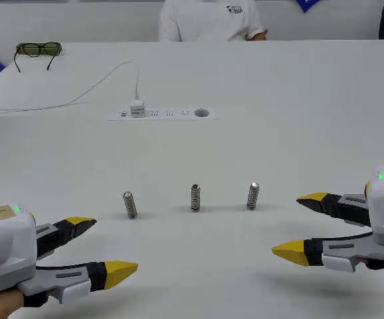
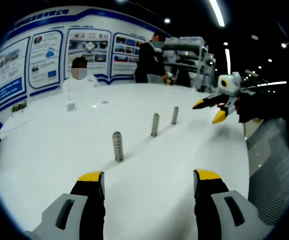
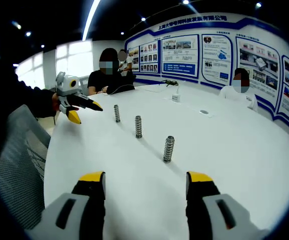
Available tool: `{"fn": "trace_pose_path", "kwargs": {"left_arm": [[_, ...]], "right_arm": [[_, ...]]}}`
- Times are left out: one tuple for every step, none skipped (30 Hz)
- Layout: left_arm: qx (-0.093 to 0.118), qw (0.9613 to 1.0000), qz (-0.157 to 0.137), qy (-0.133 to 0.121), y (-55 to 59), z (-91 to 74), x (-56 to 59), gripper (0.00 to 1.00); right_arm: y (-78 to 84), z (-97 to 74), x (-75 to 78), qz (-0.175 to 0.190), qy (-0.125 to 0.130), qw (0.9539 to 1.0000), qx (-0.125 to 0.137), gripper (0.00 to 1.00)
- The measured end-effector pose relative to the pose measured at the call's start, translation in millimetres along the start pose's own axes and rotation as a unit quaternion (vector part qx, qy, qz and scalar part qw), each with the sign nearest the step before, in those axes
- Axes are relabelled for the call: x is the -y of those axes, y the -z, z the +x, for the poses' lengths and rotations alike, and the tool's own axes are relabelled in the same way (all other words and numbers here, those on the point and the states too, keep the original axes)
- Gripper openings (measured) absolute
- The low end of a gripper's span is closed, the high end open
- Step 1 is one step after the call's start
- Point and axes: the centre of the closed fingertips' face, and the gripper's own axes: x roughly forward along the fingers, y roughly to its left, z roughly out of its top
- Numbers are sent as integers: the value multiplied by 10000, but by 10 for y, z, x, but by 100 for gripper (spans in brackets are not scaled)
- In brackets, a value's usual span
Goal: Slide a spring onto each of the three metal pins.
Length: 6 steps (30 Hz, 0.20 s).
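Plainly nothing in hand. Find three springs upright in a row on the counter (image 1: pixel 291 126), on the near side of the strip (image 1: pixel 162 113): left spring (image 1: pixel 130 205), middle spring (image 1: pixel 195 198), right spring (image 1: pixel 253 196), well apart from one another, the middle one roughly straight out from the strip. Judge each as already seated over a pin, given so straight a stand; cannot confirm the pins through the coils.

Note the left gripper (image 1: pixel 109 244) nearer than the row and off to the strip's left, jaws spread wide with nothing between them. Note the right gripper (image 1: pixel 291 224) off to the strip's right, jaws likewise wide apart and empty.

Expect small, light steel coils: firm enough across the width to bear a gentle pinch, springy along the length, smooth and apt to roll or shoot out if squeezed hard. Take hold across the middle coils, side to side, with light pressure, leaving both ends clear for the pin. Expect an easy topple from any sideways knock, so come in level and slow.
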Motion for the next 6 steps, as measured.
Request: {"fn": "trace_pose_path", "kwargs": {"left_arm": [[-6, 10000, -6, -7, 3, -2, -4, 73], [-4, 10000, -15, -12, 5, -4, -7, 73], [-4, 10000, -23, -10, 6, -4, -7, 73], [-13, 10000, -21, -7, 11, -6, -7, 73], [-19, 10000, -13, -7, 13, -7, -7, 73], [-19, 10000, -9, -6, 13, -7, -7, 73]], "right_arm": [[1, 0, -1, 1, -2, 10000, 0, 67], [2, 0, -3, 2, -5, 10000, 1, 67], [3, 1, -2, 1, -6, 10000, 0, 67], [6, 2, -1, 1, -7, 10000, -5, 67], [6, 3, -2, 2, -9, 10000, -4, 67], [6, 4, -2, 4, -10, 10000, -4, 67]]}}
